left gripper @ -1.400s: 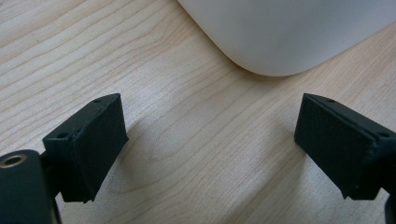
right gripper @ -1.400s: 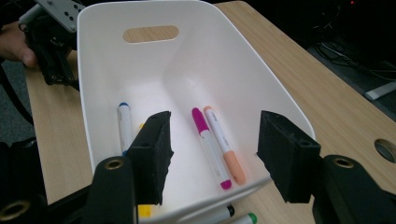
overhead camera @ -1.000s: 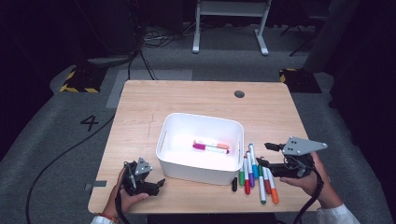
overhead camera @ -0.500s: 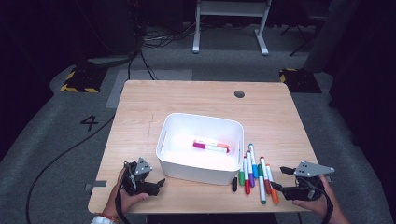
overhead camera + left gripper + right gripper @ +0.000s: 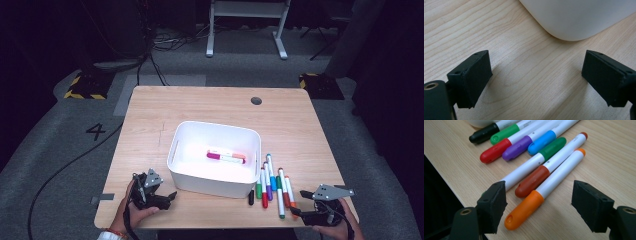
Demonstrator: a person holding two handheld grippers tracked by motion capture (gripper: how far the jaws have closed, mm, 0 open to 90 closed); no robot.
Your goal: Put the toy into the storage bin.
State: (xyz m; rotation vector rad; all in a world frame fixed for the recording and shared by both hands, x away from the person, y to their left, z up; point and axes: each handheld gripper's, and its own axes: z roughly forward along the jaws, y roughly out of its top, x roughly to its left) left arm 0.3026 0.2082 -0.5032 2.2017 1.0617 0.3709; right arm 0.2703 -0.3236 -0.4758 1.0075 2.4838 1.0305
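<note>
Right gripper (image 5: 295,212) dropped back to surface (image 5: 210,107) edge, fingers spread, nothing held. Orange marker (image 5: 546,190) lies between them, cap nearest. Left gripper (image 5: 536,75) also released.

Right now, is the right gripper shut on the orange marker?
No, the right gripper has its jaws wide apart, with the orange marker lying untouched between them.

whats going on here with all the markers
A person holds a claw in each hand at a wooden table. The open right claw lines up on the orange-capped marker at the near edge. A pink marker already lies in the white plastic bin. The open left claw rests beside it.
</note>
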